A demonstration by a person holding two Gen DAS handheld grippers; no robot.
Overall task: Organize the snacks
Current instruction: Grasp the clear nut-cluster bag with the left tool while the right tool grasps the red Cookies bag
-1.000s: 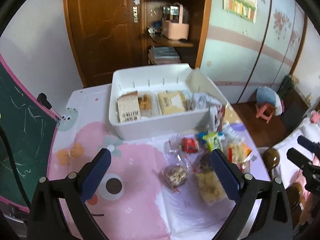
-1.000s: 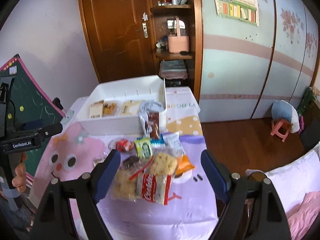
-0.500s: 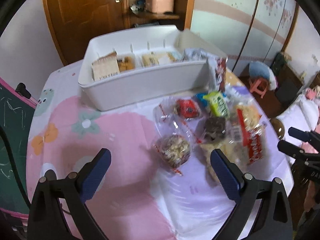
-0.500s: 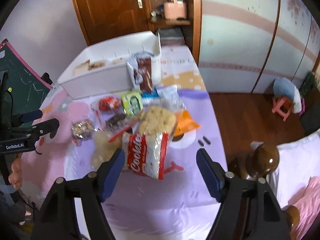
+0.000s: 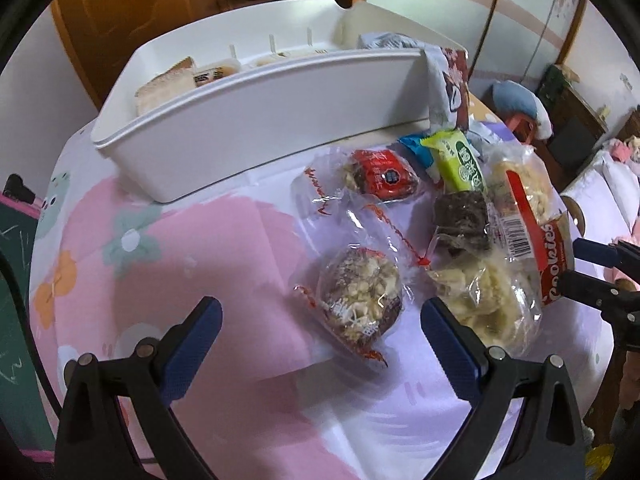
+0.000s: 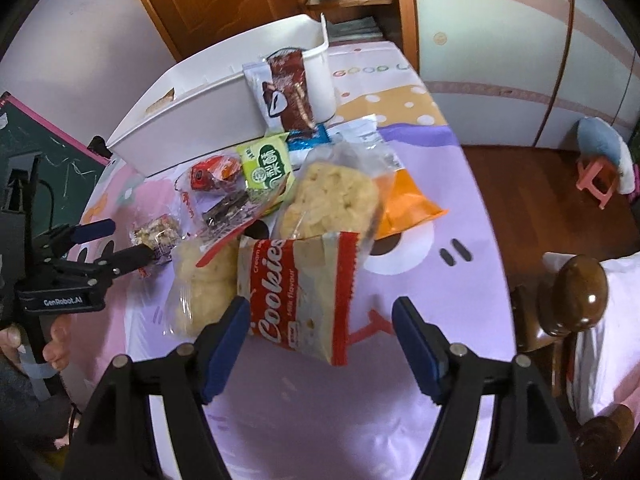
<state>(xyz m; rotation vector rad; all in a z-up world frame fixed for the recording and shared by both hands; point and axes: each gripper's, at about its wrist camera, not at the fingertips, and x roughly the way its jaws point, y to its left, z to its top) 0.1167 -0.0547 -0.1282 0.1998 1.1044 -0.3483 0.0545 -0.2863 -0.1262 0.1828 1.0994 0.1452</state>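
Observation:
Wrapped snacks lie in a heap on the pink and purple cloth in front of a white bin (image 5: 260, 120) that holds several packets. My left gripper (image 5: 320, 306) hangs open just above a nut-topped cake in clear wrap (image 5: 360, 296), which lies ahead of its fingertips. My right gripper (image 6: 320, 308) is open with the red and white cookies bag (image 6: 296, 292) between its fingers; the right pad is clear of the bag. Around these lie a red packet (image 5: 384, 176), a green packet (image 5: 460, 160), a dark brownie (image 5: 460, 216) and a pale cake bag (image 5: 484, 300).
A brown and white packet (image 6: 288, 92) leans on the bin's corner and an orange packet (image 6: 404, 204) lies behind the heap. A chalkboard (image 6: 40, 160) stands left of the table. A wooden bedpost (image 6: 580, 292) and bed are close on the right, and a pink stool (image 6: 596, 176) is on the floor.
Both grippers have sunk toward the table and tipped further down, so the snacks loom larger. The right jaws have narrowed a little around the cookies bag.

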